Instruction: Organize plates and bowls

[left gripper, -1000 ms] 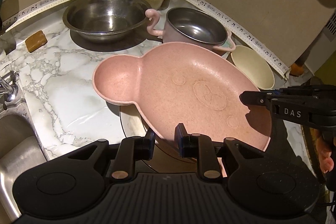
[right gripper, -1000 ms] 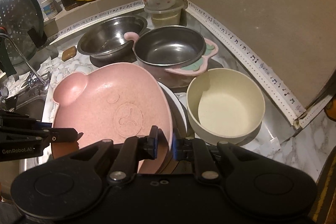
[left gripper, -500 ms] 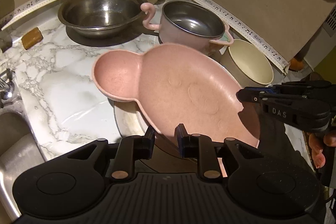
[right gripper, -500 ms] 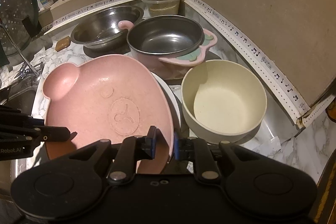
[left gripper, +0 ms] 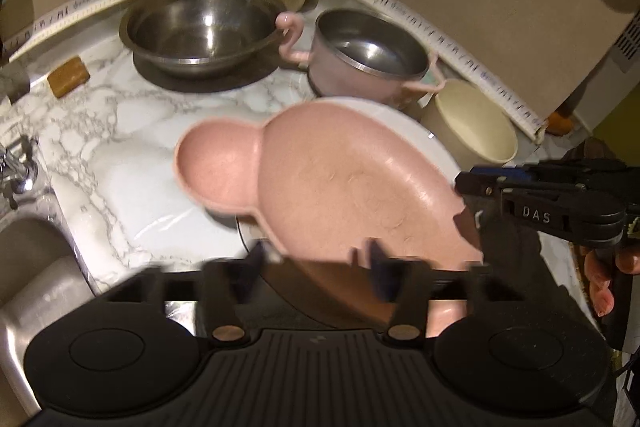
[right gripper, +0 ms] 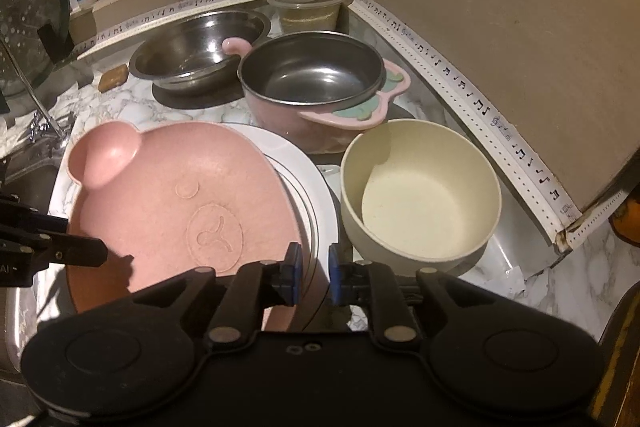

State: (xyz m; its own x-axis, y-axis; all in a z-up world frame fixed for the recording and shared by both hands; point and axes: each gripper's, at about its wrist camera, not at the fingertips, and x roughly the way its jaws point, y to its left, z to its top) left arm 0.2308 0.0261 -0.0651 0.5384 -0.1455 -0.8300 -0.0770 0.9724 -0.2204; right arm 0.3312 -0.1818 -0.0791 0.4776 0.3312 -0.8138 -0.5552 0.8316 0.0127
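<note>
- Opening left tool (left gripper: 316, 257), blurred at frame bottom, pads clear of pink plate (left gripper: 352, 187).
- Right tool (right gripper: 314, 277) clenched on plate rim; only right view shows it.

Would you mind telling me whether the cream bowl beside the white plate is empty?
Empty: the right wrist view looks straight into the cream bowl and shows only its bare bottom.
</note>
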